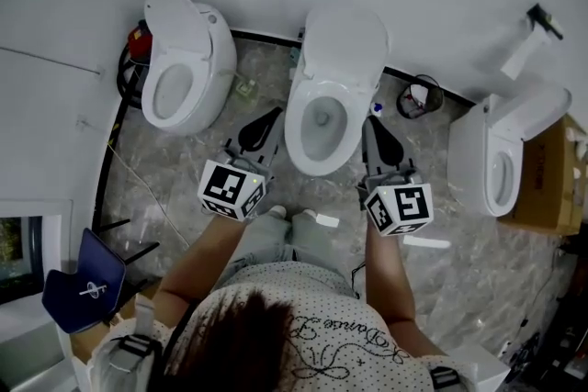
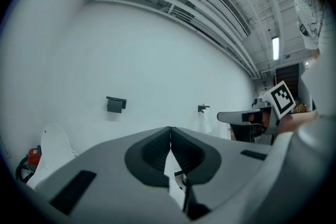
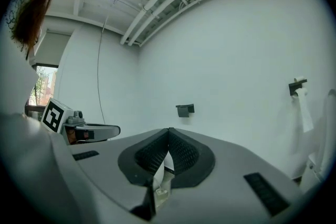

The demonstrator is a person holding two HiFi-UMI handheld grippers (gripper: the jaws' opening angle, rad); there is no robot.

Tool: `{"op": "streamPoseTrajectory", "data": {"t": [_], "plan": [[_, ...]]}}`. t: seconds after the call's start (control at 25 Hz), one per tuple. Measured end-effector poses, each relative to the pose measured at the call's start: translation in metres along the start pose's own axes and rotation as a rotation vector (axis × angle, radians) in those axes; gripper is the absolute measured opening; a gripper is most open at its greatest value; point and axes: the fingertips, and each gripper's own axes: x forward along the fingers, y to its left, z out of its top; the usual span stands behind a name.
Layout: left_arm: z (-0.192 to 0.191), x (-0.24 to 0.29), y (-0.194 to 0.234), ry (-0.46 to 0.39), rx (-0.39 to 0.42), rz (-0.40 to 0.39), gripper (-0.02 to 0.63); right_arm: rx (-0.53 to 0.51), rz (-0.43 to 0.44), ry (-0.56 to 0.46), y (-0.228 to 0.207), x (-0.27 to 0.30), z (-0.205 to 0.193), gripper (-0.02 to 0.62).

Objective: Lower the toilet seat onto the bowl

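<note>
Three white toilets stand in a row by a white wall, on a grey stone floor (image 1: 184, 197). The person stands in front of the middle toilet (image 1: 331, 96). Its lid (image 1: 347, 46) stands up near the wall. A wide white ring lies flat around the hole of the bowl (image 1: 322, 162). It looks like the toilet seat (image 1: 296, 135), but from up here it is hard to be sure. The left gripper (image 1: 274, 114) is held up just beside the left side of the bowl, and the right gripper (image 1: 368, 123) is held just beside the right side. Neither one touches the toilet. In the left gripper view the two dark jaws are pressed together with nothing in them, and they point at the bare wall. The right gripper view shows the same thing: jaws pressed together, nothing held. Each gripper has a cube (image 1: 231, 188) with black and white squares on it. A small dark holder (image 2: 115, 104) hangs on the wall, and farther along hangs a paper roll (image 3: 303, 107). The left toilet (image 1: 184, 60) and the right toilet (image 1: 501, 151) have their lids up too. A blue chair (image 1: 87, 280) stands at the left, and a brown box (image 1: 551, 184) sits beside the right toilet.
</note>
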Motion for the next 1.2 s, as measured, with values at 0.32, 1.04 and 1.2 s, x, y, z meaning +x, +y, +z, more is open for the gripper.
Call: {"op": "streamPoseTrajectory", "data": {"t": [0.32, 1.04, 1.2], "plan": [[0.020, -0.009, -0.023, -0.027, 0.025, 0.003, 0.005, -0.028, -0.004, -0.061, -0.005, -0.024, 0.027, 0.011], [0.031, -0.002, -0.032, -0.053, 0.010, 0.006, 0.005, -0.050, 0.009, -0.069, -0.014, -0.024, 0.037, 0.011], [0.031, -0.002, -0.038, -0.055, 0.013, 0.010, 0.005, -0.052, 0.009, -0.063, -0.016, -0.029, 0.037, 0.011]]}}
